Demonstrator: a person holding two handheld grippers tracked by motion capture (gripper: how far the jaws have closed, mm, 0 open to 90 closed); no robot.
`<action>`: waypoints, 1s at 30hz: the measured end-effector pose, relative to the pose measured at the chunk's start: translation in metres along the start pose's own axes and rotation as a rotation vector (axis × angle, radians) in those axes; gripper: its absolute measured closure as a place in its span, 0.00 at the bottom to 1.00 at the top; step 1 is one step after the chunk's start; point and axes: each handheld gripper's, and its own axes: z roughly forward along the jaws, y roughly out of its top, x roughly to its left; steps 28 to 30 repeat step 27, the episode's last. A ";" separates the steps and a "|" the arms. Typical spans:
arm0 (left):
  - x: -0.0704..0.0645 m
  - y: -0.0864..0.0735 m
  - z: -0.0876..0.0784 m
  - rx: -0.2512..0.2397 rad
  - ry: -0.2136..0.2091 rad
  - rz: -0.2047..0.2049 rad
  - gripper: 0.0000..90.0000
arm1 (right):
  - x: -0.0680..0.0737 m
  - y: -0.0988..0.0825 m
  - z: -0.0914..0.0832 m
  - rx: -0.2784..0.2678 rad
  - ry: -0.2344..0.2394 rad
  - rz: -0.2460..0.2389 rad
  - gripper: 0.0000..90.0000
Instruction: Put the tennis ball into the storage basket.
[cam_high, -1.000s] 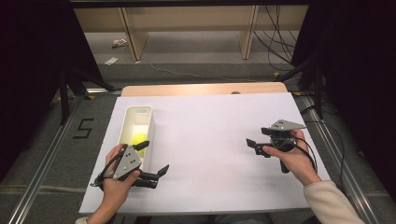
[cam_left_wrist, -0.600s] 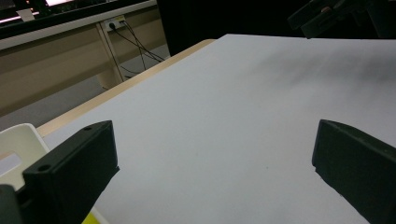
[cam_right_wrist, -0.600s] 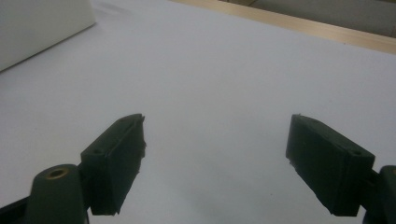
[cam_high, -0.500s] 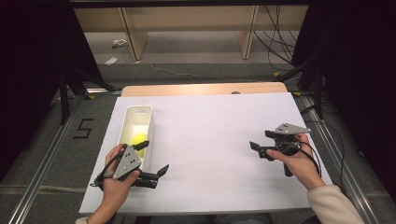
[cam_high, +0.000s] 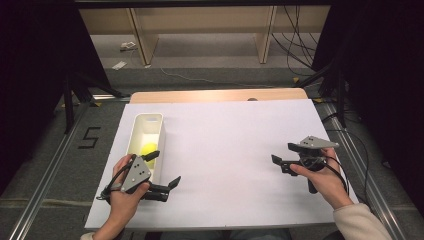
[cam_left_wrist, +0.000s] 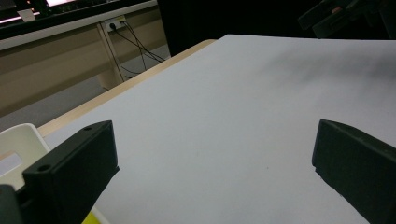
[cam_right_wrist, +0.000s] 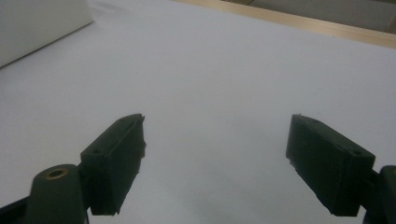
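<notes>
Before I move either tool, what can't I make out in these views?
- Yellow ball in the white bin, high view: the left tool covers its near side.
- Bin's near end: behind the left hand.
- Bin, left gripper view: cut off by the edge and a jaw.
- Small dark spot at the table's far edge: too small to identify.

We see a yellow ball (cam_high: 148, 149) lying inside a long white bin (cam_high: 136, 131), at the sheet's near left.

Black "5" (cam_high: 90, 137) on floor left of table (cam_high: 240, 145).
</notes>
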 end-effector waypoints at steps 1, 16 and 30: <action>0.000 0.000 0.000 0.000 0.000 0.000 0.00 | 0.000 -0.001 0.000 0.001 0.001 -0.001 0.22; 0.000 0.000 0.000 -0.002 0.000 0.001 0.00 | 0.001 -0.009 -0.010 -0.017 0.004 -0.002 0.22; 0.000 0.000 0.001 -0.001 -0.001 -0.002 0.00 | 0.003 -0.010 -0.012 -0.040 0.012 -0.011 0.22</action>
